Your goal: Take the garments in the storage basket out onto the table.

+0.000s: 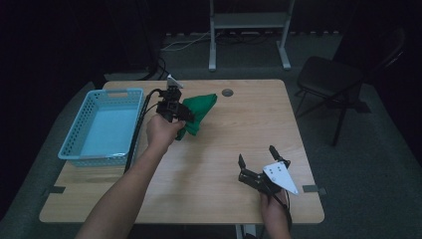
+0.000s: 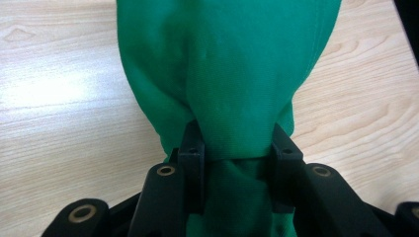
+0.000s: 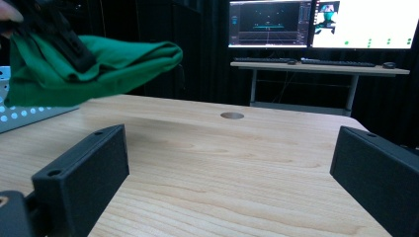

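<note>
Starting at the left of the wooden table (image 1: pixel 209 164), I see a light blue plastic basket (image 1: pixel 102 124) standing at the table's left edge. Just to the right of the basket, I hold the left gripper (image 1: pixel 185 115) clenched on a green cloth (image 1: pixel 198 114). In the left gripper view, both black jaws press into a bunched part of the green cloth (image 2: pixel 227 74), and the rest of the fabric hangs forward over the wood. In the right gripper view the cloth (image 3: pixel 94 66) is lifted off the table, with the basket's perforated wall (image 3: pixel 20 114) under its left end. Beyond the cloth, away from the basket, there is a small round grommet hole (image 1: pixel 227 92) near the far edge of the table. Far to the right of the basket, near the front edge, the right gripper (image 1: pixel 258 158) rests low over the wood. Its jaws stand wide apart with nothing between them.
</note>
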Motion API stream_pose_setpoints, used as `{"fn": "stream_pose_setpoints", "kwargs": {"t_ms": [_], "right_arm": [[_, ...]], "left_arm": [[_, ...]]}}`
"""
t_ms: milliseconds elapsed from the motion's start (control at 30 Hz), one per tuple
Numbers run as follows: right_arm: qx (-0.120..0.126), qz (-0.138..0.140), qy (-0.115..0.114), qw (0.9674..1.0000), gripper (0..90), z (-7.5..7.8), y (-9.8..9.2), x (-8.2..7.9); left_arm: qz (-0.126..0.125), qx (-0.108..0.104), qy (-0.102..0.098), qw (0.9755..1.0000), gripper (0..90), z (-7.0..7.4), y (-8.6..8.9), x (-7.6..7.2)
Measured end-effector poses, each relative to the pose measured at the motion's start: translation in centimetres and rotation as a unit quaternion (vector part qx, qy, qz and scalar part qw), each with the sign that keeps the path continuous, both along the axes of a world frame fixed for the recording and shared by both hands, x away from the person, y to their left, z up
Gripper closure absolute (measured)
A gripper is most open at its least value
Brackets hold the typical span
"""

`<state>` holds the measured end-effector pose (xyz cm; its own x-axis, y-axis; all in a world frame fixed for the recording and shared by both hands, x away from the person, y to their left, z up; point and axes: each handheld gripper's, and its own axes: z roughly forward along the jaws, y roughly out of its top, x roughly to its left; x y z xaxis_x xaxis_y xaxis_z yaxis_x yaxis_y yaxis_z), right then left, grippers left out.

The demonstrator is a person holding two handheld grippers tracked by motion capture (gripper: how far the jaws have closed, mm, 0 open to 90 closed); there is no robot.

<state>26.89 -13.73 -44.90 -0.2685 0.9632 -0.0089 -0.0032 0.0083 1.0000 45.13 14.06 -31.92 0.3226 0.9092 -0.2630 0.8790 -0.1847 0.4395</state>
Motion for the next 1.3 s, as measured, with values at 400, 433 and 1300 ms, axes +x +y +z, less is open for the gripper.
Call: {"fn": "stream_pose_setpoints", "kwargs": {"t_ms": [400, 433, 1300], "right_arm": [[0.002, 0.001, -0.001, 1.0000, 0.9, 0.0, 0.0, 0.0], [0.001, 0.001, -0.001, 1.0000, 0.9, 0.0, 0.0, 0.0], [0.001, 0.002, -0.001, 1.0000, 0.9, 0.0, 0.0, 0.0]], "left_arm": [[-0.006, 0.016, 0.015, 0.9997, 67.3, -2.3, -1.1, 0.1], [-0.009, 0.017, 0.024, 0.9995, 67.3, -2.8, -1.1, 0.2], [-0.032, 0.061, 0.045, 0.9966, 67.1, -7.7, -3.2, -0.1]]}}
